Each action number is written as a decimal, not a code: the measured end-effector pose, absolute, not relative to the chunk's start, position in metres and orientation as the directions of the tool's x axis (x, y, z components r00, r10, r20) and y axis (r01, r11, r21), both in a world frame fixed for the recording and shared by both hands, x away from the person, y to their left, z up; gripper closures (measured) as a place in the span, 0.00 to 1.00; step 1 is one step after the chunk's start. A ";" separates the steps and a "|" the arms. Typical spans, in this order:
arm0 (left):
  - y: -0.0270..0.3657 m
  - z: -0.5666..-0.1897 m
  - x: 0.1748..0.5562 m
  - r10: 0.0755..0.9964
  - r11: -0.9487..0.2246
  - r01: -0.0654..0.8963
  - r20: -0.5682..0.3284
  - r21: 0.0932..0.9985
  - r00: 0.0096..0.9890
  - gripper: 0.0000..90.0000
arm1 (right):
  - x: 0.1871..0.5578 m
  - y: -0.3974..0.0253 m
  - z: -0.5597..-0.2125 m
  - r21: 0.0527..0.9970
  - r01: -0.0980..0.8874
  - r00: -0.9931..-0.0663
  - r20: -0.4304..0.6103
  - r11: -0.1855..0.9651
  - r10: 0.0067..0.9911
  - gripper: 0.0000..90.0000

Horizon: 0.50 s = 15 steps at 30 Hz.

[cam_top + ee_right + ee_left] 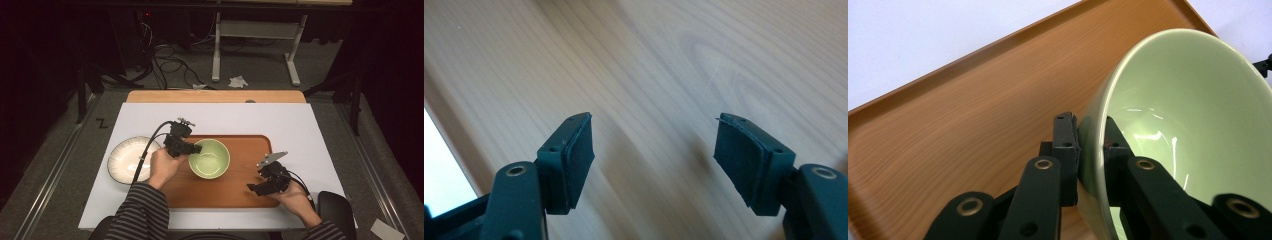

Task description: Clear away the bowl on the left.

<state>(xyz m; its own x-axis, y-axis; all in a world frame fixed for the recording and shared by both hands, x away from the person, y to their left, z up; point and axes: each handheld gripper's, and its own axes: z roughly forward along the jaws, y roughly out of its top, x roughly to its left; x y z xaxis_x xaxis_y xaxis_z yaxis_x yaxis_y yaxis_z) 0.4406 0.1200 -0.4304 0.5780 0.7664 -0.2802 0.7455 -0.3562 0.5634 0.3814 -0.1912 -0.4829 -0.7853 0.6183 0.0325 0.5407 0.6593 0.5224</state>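
Currently the green bowl (209,158) is pinched at its rim by the left gripper (1091,145), one jaw inside the wall, one outside. It sits on the wooden tray (235,192), slightly tilted judging by the left gripper view. The right gripper (654,160) is held spread over bare tray. Likely remaining: release; the striped plate (125,162) beside the tray is untouched.

White table (300,125) bears wooden tray (250,150), white plate (125,161)

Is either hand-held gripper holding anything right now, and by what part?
The left hand-held gripper pinches the green bowl by its rim; the right hand-held gripper holds nothing.
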 end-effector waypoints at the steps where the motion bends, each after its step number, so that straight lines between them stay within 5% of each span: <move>1: 0.120 -0.430 0.441 0.766 -0.356 0.745 -0.280 0.563 0.578 0.92 | 0.381 -0.191 -0.483 0.520 0.544 -0.783 0.032 0.659 0.621 0.37; 15: 0.095 -0.451 0.457 0.769 -0.373 0.769 -0.290 0.520 0.569 0.92 | 0.382 -0.191 -0.483 0.518 0.539 -0.787 0.029 0.664 0.616 0.37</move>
<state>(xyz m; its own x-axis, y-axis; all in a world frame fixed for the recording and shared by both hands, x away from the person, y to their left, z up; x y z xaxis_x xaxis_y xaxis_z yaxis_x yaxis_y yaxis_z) 0.4573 0.0947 -0.4507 0.5693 0.7692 -0.2901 0.7686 -0.3729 0.5198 0.3816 -0.1910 -0.4831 -0.7870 0.6162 0.0288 0.5388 0.6640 0.5185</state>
